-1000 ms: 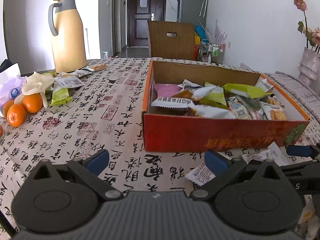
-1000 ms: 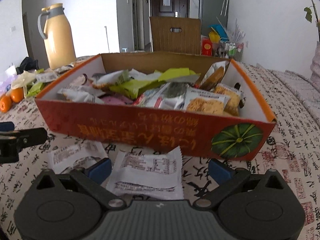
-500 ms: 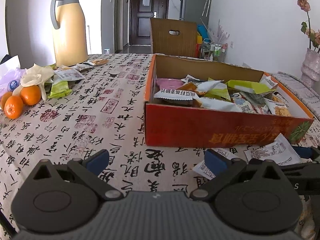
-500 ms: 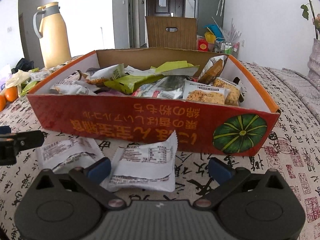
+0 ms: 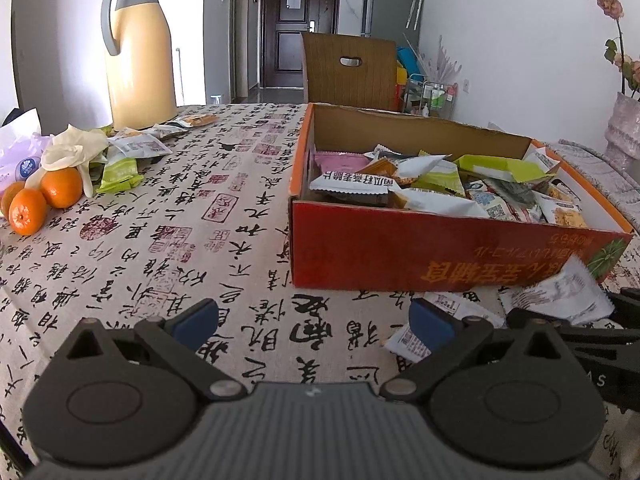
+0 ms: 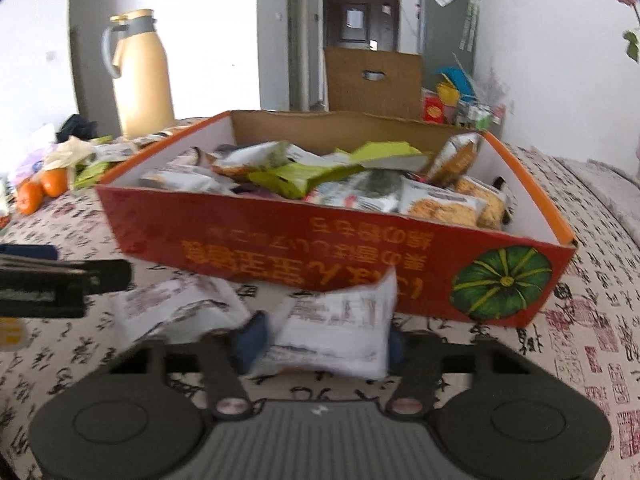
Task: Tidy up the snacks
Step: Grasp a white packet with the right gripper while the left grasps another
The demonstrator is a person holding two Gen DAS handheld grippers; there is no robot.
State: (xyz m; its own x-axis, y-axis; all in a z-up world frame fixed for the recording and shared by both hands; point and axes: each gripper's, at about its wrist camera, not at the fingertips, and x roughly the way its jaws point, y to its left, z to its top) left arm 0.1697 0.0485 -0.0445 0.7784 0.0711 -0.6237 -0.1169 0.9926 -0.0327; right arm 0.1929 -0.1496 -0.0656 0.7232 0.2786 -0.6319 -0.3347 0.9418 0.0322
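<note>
A red cardboard box [image 5: 400, 256] [image 6: 280, 248] full of snack packets stands on the table. My right gripper [image 6: 324, 340] is shut on a white snack packet [image 6: 336, 332] just in front of the box; that packet also shows in the left wrist view [image 5: 560, 292]. A second white packet [image 6: 176, 308] [image 5: 436, 320] lies on the cloth beside it, next to my left gripper's right finger. My left gripper [image 5: 314, 322] is open and empty, low over the cloth at the box's near left corner. It shows at the left edge of the right wrist view [image 6: 60, 280].
A yellow thermos [image 5: 138, 52] stands at the far left. Oranges [image 5: 40, 200], a rubber glove [image 5: 76, 148] and more loose snack packets [image 5: 136, 146] lie at the left. A wooden chair [image 5: 348, 68] stands behind the table. A vase of flowers [image 5: 624, 120] is at the right.
My right gripper's fingers have closed onto the white packet, and its free edge now tilts up. The left gripper has stayed open and barely moved.
</note>
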